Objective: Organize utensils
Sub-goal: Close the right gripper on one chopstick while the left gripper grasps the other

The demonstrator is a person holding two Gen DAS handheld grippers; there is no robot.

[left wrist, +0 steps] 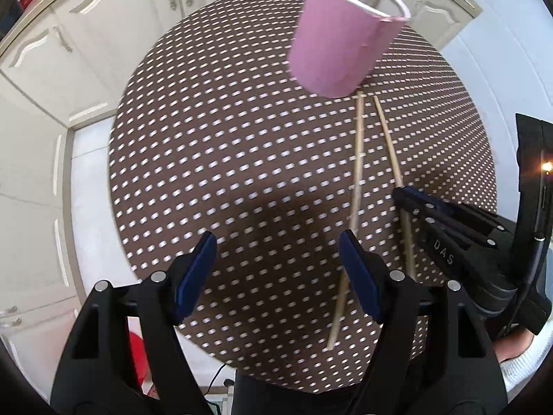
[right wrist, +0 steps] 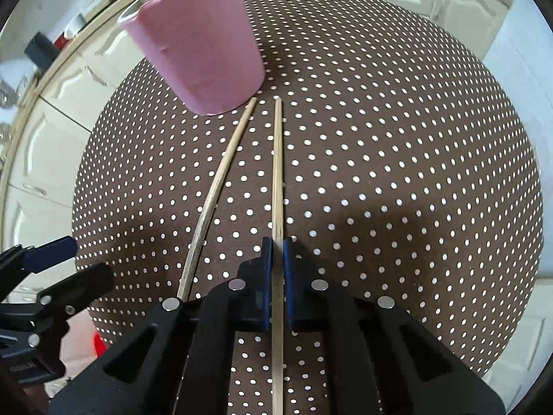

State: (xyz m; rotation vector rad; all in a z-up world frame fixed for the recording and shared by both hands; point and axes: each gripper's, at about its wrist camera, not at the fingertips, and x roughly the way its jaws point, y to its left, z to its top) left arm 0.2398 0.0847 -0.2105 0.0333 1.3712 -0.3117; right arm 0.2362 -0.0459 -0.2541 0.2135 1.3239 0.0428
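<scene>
On a round table (right wrist: 397, 131) w/ a brown, white-dotted cloth, two thin wooden sticks are lying side by side, both pointing toward a pink cup (right wrist: 200, 45) at approx. 11 o'clock in the right wrist view. That cup is standing upright on the cloth, w/ more sticks poking out of its top; the near ends of the two loose sticks are stopping just short of its base.

Right gripper (right wrist: 277, 252) is pinching the straight stick (right wrist: 277, 173) between its blue pads, jaws closed tight on the wood, w/ the stick running from 12 to 6 o'clock through the grip. Whether that stick is lifting off the cloth can't be told. The curved-looking stick (right wrist: 221, 193) is resting just beside it, at the 9 o'clock side, untouched.

Left gripper (left wrist: 276, 269) is hovering over the cloth w/ its fingers spread wide and nothing between them; the untouched stick (left wrist: 357, 180) is passing behind its right-side finger (left wrist: 359, 276). In the left wrist view the cup (left wrist: 342, 45) is sitting at approx. 1 o'clock, and the right gripper (left wrist: 402, 195) is reaching in from 3 o'clock, clamped on the other stick (left wrist: 389, 145).

Cream cabinets (left wrist: 69, 52) are ringing the background.
</scene>
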